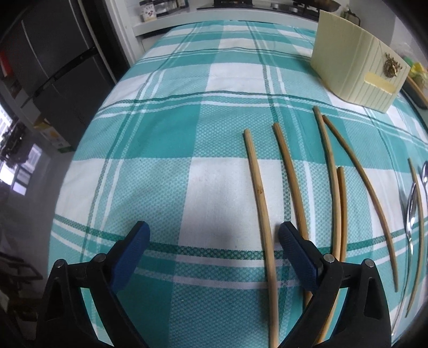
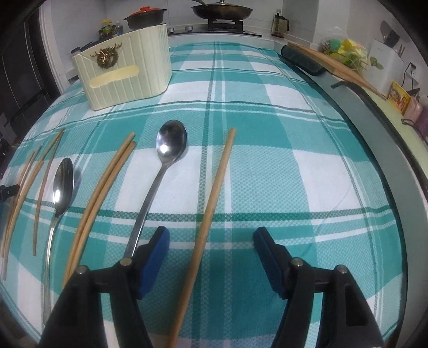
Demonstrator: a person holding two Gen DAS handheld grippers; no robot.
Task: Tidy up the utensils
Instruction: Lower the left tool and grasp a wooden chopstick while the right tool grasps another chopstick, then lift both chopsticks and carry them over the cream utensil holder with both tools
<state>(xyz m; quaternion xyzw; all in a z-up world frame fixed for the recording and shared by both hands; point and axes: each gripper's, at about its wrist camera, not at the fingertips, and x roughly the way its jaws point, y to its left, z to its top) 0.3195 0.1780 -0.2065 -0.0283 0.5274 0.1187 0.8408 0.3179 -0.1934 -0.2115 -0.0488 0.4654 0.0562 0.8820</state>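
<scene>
Several bamboo chopsticks and two steel spoons lie on a teal checked cloth (image 1: 165, 133). My left gripper (image 1: 214, 235) is open low over the cloth. The leftmost chopstick (image 1: 260, 203) runs between its fingers, close to the right finger (image 1: 291, 241), with no pad pressing on it. More chopsticks (image 1: 331, 171) lie to its right. My right gripper (image 2: 211, 238) is open astride a single chopstick (image 2: 214, 192), and both pads stand apart from it. A long-handled spoon (image 2: 171, 144) lies just left, then a chopstick pair (image 2: 104, 192) and a second spoon (image 2: 62, 184).
A cream ribbed holder box (image 2: 125, 72) with a gold ornament stands at the back of the cloth, also visible in the left wrist view (image 1: 355, 72). Behind it are a stove with a pan (image 2: 222, 10) and a pot (image 2: 145, 17). A cutting board (image 2: 334, 64) lines the right counter edge.
</scene>
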